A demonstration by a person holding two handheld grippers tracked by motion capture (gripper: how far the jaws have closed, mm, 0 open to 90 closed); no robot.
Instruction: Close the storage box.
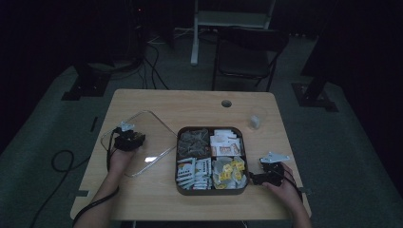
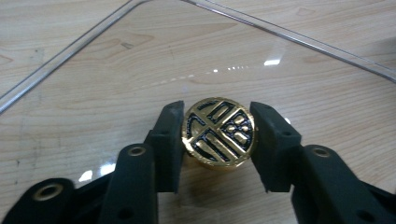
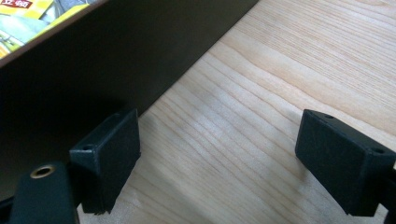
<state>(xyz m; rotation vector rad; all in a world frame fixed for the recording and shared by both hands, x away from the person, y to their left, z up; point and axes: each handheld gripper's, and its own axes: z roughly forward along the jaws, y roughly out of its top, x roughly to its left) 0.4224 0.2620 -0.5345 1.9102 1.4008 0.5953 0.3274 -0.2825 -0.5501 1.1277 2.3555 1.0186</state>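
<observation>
A clear square lid (image 1: 142,137) lies flat on the wooden table, left of a dark box (image 1: 212,190) with several compartments of snack packets. My left gripper (image 1: 127,140) rests over the lid, and in the left gripper view its jaws are shut on the lid's round gold-and-black knob (image 2: 219,132), with the clear lid (image 2: 140,60) spread beyond it. My right gripper (image 1: 260,178) sits beside the box's right side. In the right gripper view my right gripper (image 3: 219,161) is open, its left jaw against the dark box wall (image 3: 93,60) and bare wood between the jaws.
A small clear cup (image 1: 257,118) stands on the table behind the box at the right. A round cable hole (image 1: 226,103) is near the far edge. A dark chair (image 1: 247,52) stands beyond the table, with cables on the floor at the left.
</observation>
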